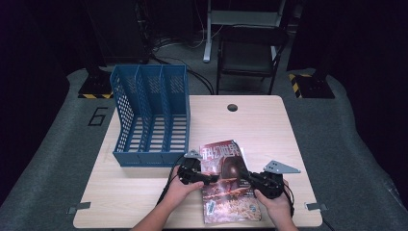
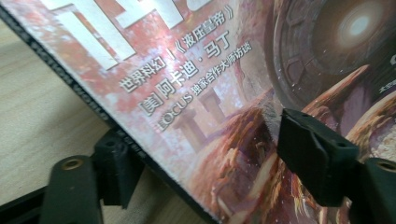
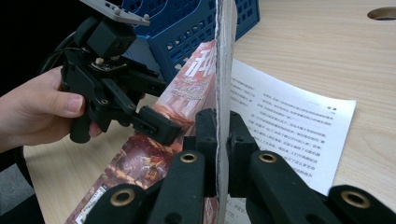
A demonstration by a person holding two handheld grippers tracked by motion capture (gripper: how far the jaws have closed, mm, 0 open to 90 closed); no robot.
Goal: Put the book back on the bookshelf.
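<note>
While the right gripper stays out of nothing but a firm pinch, its jaws are clenched on the edge of the magazine's front cover, lifting it off the printed page below. From nine o'clock, the left gripper straddles the spine edge, jaws released, one above and one beneath. At ten o'clock stands a blue file rack on the table.

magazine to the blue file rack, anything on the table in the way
Nothing visible blocks it. The magazine is pinched at its edge by the right gripper, with the left gripper straddling its spine side. The blue file rack stands just beyond, and the table between them is bare wood.
</note>
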